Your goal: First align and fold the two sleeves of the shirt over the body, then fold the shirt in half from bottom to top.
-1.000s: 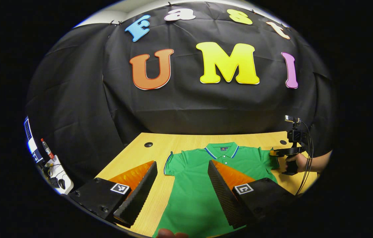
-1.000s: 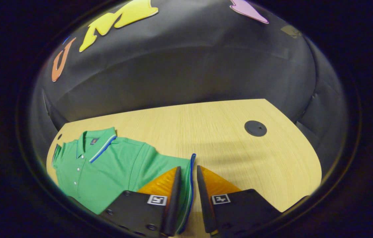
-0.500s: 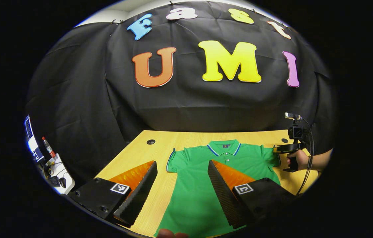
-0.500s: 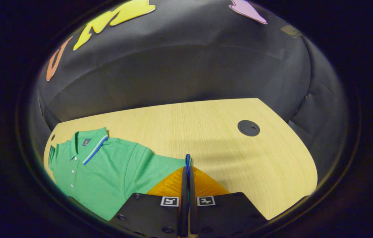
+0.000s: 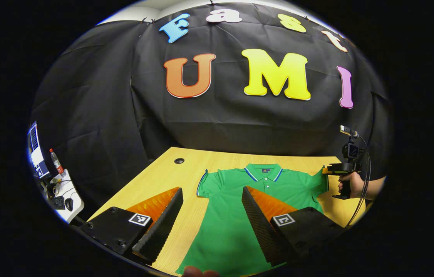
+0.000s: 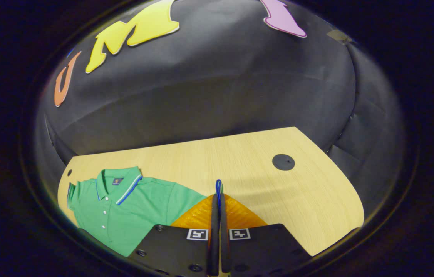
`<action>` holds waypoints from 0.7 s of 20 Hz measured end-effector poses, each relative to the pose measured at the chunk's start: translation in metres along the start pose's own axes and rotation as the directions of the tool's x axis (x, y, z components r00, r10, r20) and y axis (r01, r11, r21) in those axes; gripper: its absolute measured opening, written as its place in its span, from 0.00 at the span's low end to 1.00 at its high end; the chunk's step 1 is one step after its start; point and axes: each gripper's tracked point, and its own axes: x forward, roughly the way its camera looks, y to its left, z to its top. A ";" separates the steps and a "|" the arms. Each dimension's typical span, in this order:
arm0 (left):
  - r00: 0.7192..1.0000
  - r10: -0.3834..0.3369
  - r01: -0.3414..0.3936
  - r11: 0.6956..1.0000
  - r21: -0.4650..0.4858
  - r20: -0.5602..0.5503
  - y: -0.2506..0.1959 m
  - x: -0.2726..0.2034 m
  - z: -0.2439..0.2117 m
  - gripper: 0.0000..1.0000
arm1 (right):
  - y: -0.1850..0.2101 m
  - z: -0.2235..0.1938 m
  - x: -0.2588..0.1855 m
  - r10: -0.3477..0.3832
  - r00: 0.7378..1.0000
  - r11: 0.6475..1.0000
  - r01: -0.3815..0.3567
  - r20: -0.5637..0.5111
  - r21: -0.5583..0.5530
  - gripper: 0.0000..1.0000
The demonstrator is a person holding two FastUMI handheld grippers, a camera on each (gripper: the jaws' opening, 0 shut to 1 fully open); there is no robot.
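Left gripper view: our left gripper [image 5: 212,215] hangs spread above the shirt [image 5: 240,215], flat on the table [image 5: 155,177]. Right gripper view: our right gripper [image 6: 218,204], spread a second ago, now pinches the sleeve cuff [image 6: 218,188], lifting; first fold beginning.

Black cloth wall [image 5: 97,115], wooden table [image 6: 247,161] (two grommet holes)

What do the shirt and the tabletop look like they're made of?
Shirt: soft green knit, probably cotton or polyester piqué; matte, and its sleeve bends limply where the right hand-held gripper pinches it. Tabletop: light wood-grain laminate by the look, smooth with fine straight streaks and low sheen.
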 end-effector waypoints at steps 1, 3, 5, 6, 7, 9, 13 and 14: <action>1.000 0.006 -0.006 1.000 -0.003 0.007 0.004 -0.001 0.001 0.99 | 0.007 0.003 -0.003 0.001 1.000 1.000 -0.001 0.006 -0.011 0.05; 1.000 0.022 -0.022 1.000 -0.008 0.018 0.015 -0.004 0.002 0.99 | 0.022 0.011 -0.010 0.008 1.000 0.999 -0.007 0.028 -0.034 0.05; 0.999 0.038 -0.038 0.999 -0.025 0.017 0.027 -0.008 -0.001 0.99 | 0.040 0.019 -0.017 0.023 0.999 0.998 -0.020 0.043 -0.059 0.05; 0.999 0.048 -0.047 0.998 -0.038 0.016 0.035 -0.010 -0.003 0.99 | 0.051 0.021 -0.019 0.031 0.998 0.997 -0.028 0.046 -0.074 0.05; 0.998 0.059 -0.058 0.997 -0.049 0.011 0.041 -0.012 -0.006 0.99 | 0.061 0.023 -0.021 0.041 0.998 0.995 -0.036 0.052 -0.090 0.09; 0.997 0.077 -0.076 0.995 -0.066 0.004 0.054 -0.015 -0.011 0.99 | 0.079 0.026 -0.023 0.054 0.997 0.991 -0.046 0.059 -0.124 0.05; 0.994 0.109 -0.110 0.991 -0.073 -0.010 0.077 -0.024 -0.017 0.99 | 0.117 0.018 -0.020 0.082 0.996 0.981 -0.072 0.047 -0.182 0.02; 0.993 0.116 -0.117 0.990 -0.074 -0.014 0.083 -0.027 -0.020 0.99 | 0.125 0.013 -0.018 0.086 0.996 0.978 -0.078 0.035 -0.195 0.02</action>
